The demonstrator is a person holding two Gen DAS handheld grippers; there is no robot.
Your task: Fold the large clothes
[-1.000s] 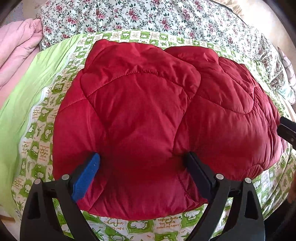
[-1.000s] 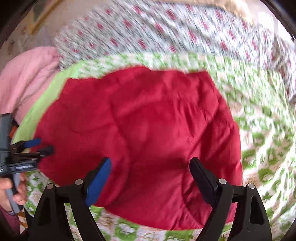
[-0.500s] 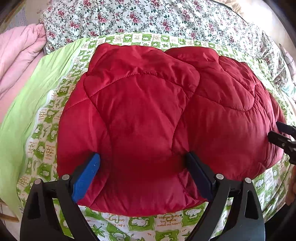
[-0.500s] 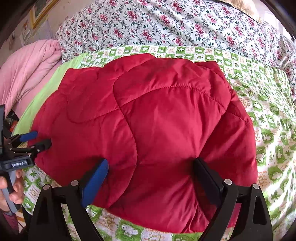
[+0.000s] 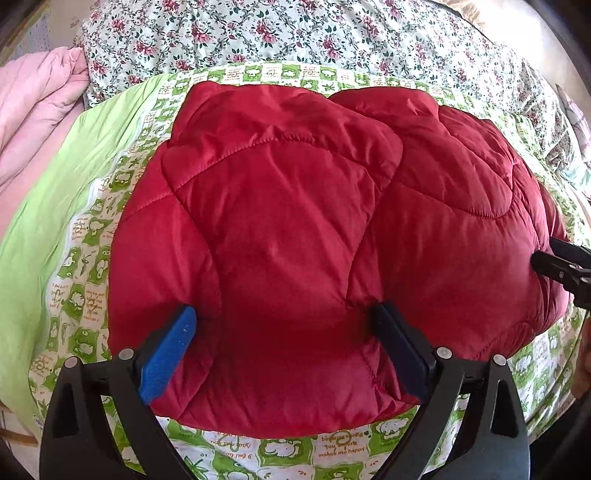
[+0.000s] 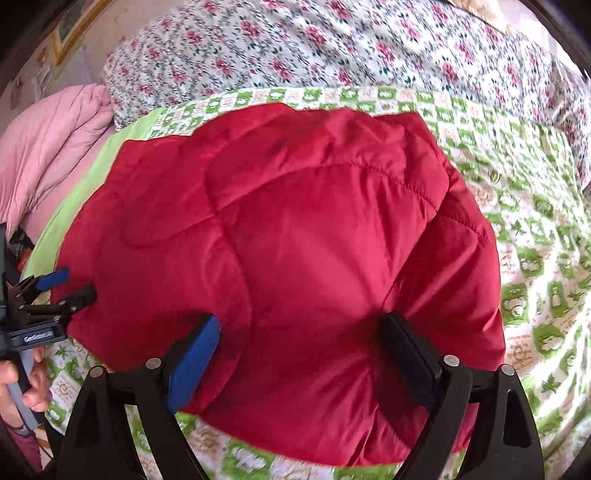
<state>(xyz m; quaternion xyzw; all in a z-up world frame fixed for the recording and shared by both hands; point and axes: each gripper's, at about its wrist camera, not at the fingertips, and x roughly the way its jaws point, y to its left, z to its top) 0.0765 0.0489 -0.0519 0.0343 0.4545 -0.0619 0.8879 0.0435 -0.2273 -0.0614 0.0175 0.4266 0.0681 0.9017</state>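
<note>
Nearest the left wrist camera, the left tool (image 5: 282, 339) has its jaws spread wide over the near edge of a red quilted jacket (image 5: 295, 236). Its blue pad (image 5: 168, 356) and its dark pad (image 5: 400, 350) both dent the puffy fabric where they meet it, with a broad bulge of padding between them. The jaws are open and pressing down into the cloth rather than pinching it.

In the right wrist view the right tool (image 6: 299, 354) stands the same way: jaws wide apart, blue pad (image 6: 192, 363) and dark pad (image 6: 406, 360) sunk into the jacket's near edge, padding swelling up between them. At that picture's left edge the left tool appears from the side, with the person's hand (image 6: 22, 387) wrapped round its grey handle. In the left wrist view the right tool's black tips (image 5: 565, 266) reach in from the right border and touch the jacket's right side.

The jacket lies folded into a rounded bundle in the middle of a bed, on a green and white patterned sheet (image 5: 85, 254). A plain light-green cover (image 5: 44, 206) runs along the sheet's left side. Further left lies a heap of pink bedding (image 5: 33, 110). Beyond the jacket, across the far side of the bed, stretches a white quilt printed with red flowers (image 5: 295, 33).
</note>
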